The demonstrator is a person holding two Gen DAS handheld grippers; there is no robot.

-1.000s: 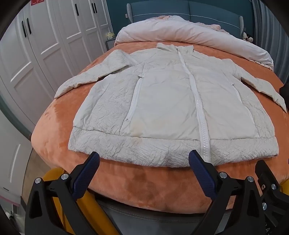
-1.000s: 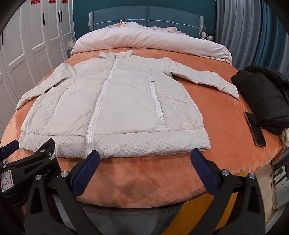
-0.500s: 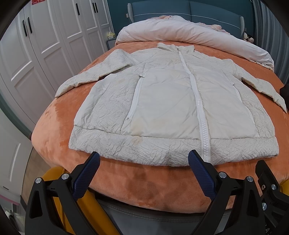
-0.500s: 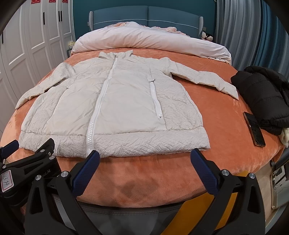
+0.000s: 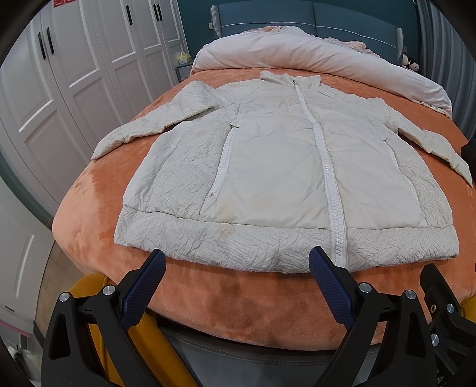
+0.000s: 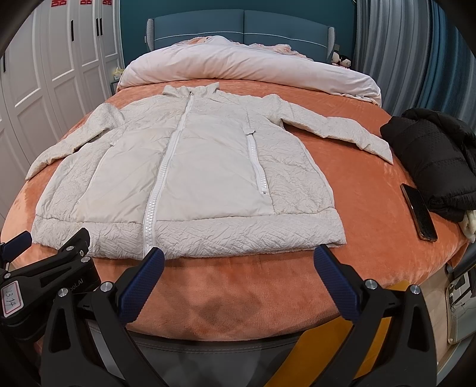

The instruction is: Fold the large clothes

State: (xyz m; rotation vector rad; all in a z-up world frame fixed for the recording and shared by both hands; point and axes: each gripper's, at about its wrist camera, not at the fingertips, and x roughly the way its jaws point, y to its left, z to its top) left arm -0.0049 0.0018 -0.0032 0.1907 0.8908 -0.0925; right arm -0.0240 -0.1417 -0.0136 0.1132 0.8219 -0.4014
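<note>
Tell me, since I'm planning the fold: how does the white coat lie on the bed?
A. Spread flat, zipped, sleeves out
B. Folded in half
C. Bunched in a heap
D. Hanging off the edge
A: the white coat lies spread flat on the bed, zipped, both sleeves out sideways.

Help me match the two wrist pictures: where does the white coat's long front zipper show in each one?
Left wrist view: the front zipper runs right of centre, from the collar down to the hem beside the left tongs' right-hand finger.
Right wrist view: the front zipper runs left of centre, ending at the hem above the right tongs' left-hand finger.
Shared landmark: the blue headboard behind the rolled duvet.
</note>
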